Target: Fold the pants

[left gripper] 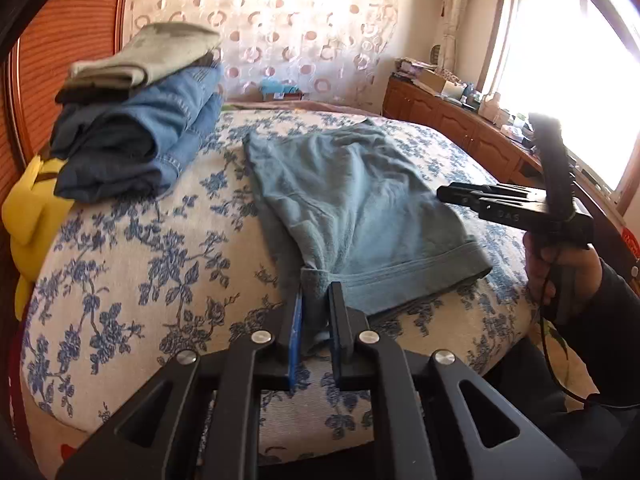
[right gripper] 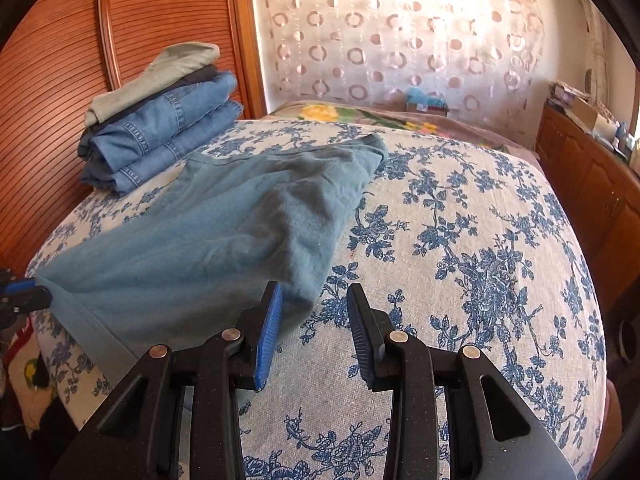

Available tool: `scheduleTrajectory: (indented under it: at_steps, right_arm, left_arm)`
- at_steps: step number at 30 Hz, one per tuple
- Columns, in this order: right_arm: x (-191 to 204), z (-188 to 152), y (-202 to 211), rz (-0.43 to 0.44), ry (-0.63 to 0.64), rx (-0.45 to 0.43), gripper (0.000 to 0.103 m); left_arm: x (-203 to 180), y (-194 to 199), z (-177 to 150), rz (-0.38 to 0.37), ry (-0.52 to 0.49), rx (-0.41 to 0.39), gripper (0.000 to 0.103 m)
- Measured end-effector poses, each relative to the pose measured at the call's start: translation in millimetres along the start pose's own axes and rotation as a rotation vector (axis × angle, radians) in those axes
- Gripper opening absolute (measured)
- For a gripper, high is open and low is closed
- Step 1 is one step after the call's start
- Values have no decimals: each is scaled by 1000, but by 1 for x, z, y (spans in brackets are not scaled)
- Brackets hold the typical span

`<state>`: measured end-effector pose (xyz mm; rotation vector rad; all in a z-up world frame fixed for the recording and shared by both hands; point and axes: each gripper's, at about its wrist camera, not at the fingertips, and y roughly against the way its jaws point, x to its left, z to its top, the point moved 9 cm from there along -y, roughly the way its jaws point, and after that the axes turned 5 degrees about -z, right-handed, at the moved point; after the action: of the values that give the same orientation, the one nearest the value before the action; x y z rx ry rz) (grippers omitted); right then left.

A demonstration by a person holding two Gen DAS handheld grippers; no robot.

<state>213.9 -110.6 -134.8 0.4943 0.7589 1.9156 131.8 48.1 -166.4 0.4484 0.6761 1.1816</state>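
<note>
The teal pants lie flat on the flowered bed, near a stack of folded jeans. The cloth looks soft, light and limp, so I think it will sag and is best taken at the hem corners. The left gripper has its jaws nearly closed on one hem corner. The right gripper has its jaws wide apart, holding nothing, just beside the other hem corner

My left gripper pinches a corner of the blue pants on the flowery bed. My right gripper floats beside them.
</note>
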Motion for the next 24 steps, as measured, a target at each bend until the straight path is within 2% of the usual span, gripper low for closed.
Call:
scheduleTrajectory:
  at_steps: [2,5,8,10,15,20,24]
  right_arm:
    - [0,0,0,2,-1,1,33]
    - [0,1,2,1,-2,-12,33]
    - [5,-2,4,5,19,6,33]
    - [8,-4,10,16,24,4,33]
    - [24,-15,28,53,30,1,33]
    - [39,-24,37,71,19,12,33]
    - [41,-35,35,48,7,46,33]
  left_arm:
    - [2,-1,0,-7,14,-1,12]
    - [4,0,0,1,21,-5,22]
    - [7,2,1,25,15,-10,46]
    - [8,4,0,28,9,-12,47]
    - [12,9,2,37,9,-27,62]
    - [11,7,10,37,12,-43,63]
    - [9,-1,12,31,5,-38,63]
